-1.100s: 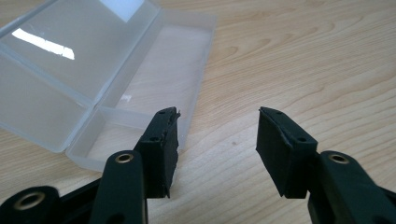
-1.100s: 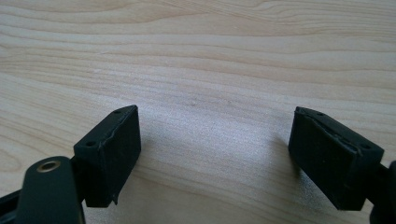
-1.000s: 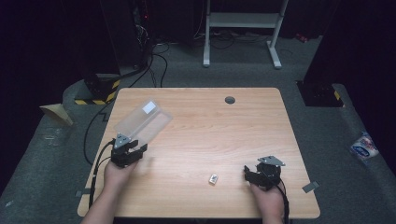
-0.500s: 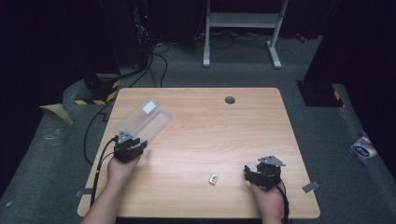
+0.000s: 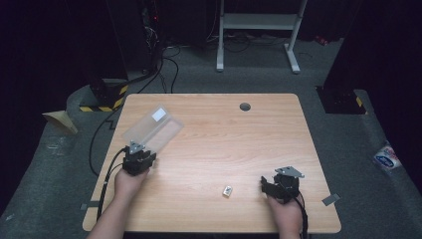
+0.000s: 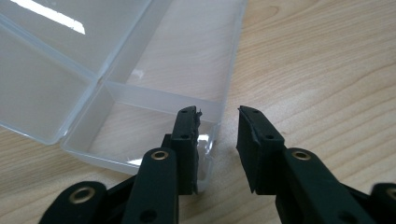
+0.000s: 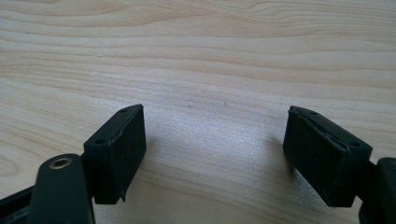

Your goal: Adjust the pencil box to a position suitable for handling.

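A clear plastic box (image 5: 152,127) lies open at the table's left, its lid (image 6: 42,70) tilted back. My left gripper (image 5: 141,150) is at the box's near corner. In the left gripper view its jaws (image 6: 218,114) straddle the box's side wall (image 6: 223,100), one inside the tray and one outside. They have just been closing, and a gap still shows beside the wall. My right gripper (image 5: 266,185) rests near the front right, jaws (image 7: 212,116) wide open over bare wood. A small white piece (image 5: 227,190) lies to its left.
The wooden table (image 5: 239,144) has a dark round grommet (image 5: 245,106) near its far edge. Cables trail off the left edge to the floor. A white desk frame (image 5: 256,30) stands beyond the table.
The left gripper's jaws have narrowed around the box wall, and the hand has edged slightly toward the box. The right gripper, the box and the white piece have stayed put.
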A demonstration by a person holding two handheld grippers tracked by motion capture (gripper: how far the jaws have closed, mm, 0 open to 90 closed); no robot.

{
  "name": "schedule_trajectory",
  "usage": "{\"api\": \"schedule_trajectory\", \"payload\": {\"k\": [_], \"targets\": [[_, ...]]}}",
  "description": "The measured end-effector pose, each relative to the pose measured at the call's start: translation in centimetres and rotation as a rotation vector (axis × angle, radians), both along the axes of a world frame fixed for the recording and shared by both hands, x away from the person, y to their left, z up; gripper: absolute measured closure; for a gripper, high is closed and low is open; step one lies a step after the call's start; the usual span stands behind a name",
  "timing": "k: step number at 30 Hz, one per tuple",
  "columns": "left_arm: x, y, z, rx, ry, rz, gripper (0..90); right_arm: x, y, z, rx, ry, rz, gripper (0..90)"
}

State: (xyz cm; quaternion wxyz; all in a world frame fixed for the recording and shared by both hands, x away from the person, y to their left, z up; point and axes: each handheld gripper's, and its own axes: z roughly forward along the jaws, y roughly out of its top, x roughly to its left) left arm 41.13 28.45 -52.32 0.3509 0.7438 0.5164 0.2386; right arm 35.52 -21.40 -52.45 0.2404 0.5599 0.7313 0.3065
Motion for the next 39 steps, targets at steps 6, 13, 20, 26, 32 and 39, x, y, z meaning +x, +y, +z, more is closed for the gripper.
{"api": "schedule_trajectory", "payload": {"k": [6, 13, 20, 26, 32, 39], "targets": [[-0.3, -0.3, 0.0, 0.040, -0.005, -0.017, 73.3, 0.0, 0.0, 0.0, 0.000, 0.000, 0.000, 20.9], [-0.5, -0.6, -0.1, 0.043, -0.006, -0.044, 79.3, 0.0, 0.0, 0.0, -0.003, -0.003, 0.003, 21.2], [-0.6, -1.0, 0.0, 0.026, 0.004, -0.068, 84.7, 0.0, 0.0, 0.0, -0.002, -0.004, 0.002, 21.6], [-0.9, -1.9, 0.0, 0.024, 0.003, -0.098, 85.1, 0.0, 0.0, 0.0, -0.002, -0.004, 0.002, 21.7], [-1.1, -3.4, 0.0, 0.031, 0.004, -0.152, 85.1, 0.0, 0.0, 0.0, -0.003, -0.004, 0.003, 21.9], [-1.6, -5.6, 0.1, 0.030, 0.006, -0.218, 85.2, 0.0, 0.0, 0.0, -0.003, -0.004, 0.002, 21.9]]}}
